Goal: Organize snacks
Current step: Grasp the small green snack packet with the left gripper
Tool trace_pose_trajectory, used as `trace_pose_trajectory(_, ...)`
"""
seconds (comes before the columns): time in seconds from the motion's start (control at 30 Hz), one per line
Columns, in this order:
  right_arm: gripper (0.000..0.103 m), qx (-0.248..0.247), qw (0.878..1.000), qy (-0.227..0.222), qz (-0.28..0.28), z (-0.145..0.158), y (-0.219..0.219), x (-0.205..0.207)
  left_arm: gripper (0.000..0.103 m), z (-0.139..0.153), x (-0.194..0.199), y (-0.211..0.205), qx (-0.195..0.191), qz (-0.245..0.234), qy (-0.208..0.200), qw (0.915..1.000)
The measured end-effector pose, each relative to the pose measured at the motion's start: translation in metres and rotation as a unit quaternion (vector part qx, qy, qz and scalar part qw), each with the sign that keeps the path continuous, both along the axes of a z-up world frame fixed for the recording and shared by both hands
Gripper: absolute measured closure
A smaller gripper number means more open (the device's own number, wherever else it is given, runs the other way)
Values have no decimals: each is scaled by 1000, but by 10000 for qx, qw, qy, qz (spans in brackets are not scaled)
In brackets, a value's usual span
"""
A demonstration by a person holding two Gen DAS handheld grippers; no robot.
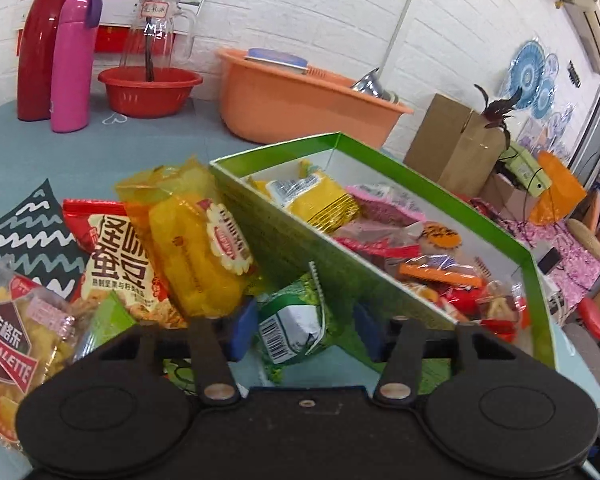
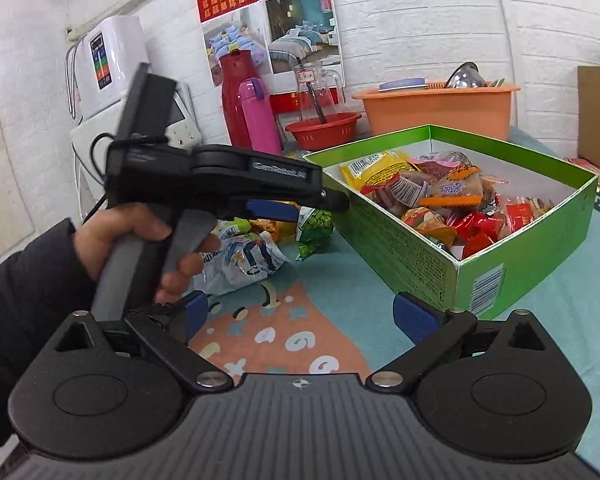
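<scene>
Teal tablecloth (image 2: 340, 292), green packet (image 1: 296, 320) half-hidden between left gripper (image 1: 306, 330) jaws

left hand-held gripper (image 2: 284, 210): showing black body, blue pads, grey grip, black cable | hand (image 2: 140, 236): showing bare skin beside grip, dark quilted sleeve | right hand-held gripper (image 2: 312, 316): showing silver screws
</scene>
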State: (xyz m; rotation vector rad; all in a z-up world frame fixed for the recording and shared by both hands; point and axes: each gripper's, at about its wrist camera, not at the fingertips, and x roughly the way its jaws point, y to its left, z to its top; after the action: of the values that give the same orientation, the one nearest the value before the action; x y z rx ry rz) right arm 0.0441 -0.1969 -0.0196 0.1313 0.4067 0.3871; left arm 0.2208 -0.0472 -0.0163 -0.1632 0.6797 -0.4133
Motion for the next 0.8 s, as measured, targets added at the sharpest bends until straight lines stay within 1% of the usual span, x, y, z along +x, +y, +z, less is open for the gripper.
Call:
trace_pose_trajectory(0.03, 0, -7, 10000, 15, -20, 0, 0, 0, 23, -2, -1, 2, -28, -82, 51, 9999)
trace_pose_trajectory(0.13, 0, 78, 9999, 79, 0, -2, -3, -1, 24, -1, -12, 5, -164, -371, 215, 9989)
trace_pose_trajectory(0.17, 0, 98, 9999, 107, -1, -3, -3, -1, 24, 0, -19, 2, -246, -555, 302, 9977)
trace_pose_trajectory(0.23, 0, 85, 9998, 155, -13, -3, -3, -1, 24, 0, -35, 0, -509, -966, 514, 9927)
trace_pose_trajectory(0.27, 0, 72, 9998, 162, 1, -3, -2, -1, 23, 0, -45, -3, -583, -1169, 580, 9897)
trace_pose_trajectory(0.3, 0, 53, 9998, 173, 14, -4, -2, -2, 21, 0, -54, -5, -591, -1274, 593, 9883)
trace_pose_trajectory(0.37, 0, -10, 9998, 207, 44, -6, -1, -4, 0, 4, -73, -1, -559, -1225, 464, 9898)
trace_pose_trajectory(0.47, 0, -124, 9996, 234, 46, -8, 0, -7, 0, 12, -96, 20, -818, -951, 231, 9918)
trace_pose_trajectory(0.53, 0, -129, 9996, 245, 53, -10, 0, -6, 0, 14, -107, 34, -966, -766, 212, 9921)
trace_pose_trajectory(0.6, 0, -117, 9995, 298, 58, -11, 3, -2, 0, 14, -113, 43, -1010, -594, 252, 9928)
trace_pose_trajectory(0.7, 0, -271, 9990, 343, -82, -12, 9, 3, 0, 13, -116, 46, -1106, -575, 329, 9917)
trace_pose_trajectory(0.8, 0, -309, 9991, 287, -67, -12, 6, 0, 0, 9, -109, 36, -1161, -753, 457, 9893)
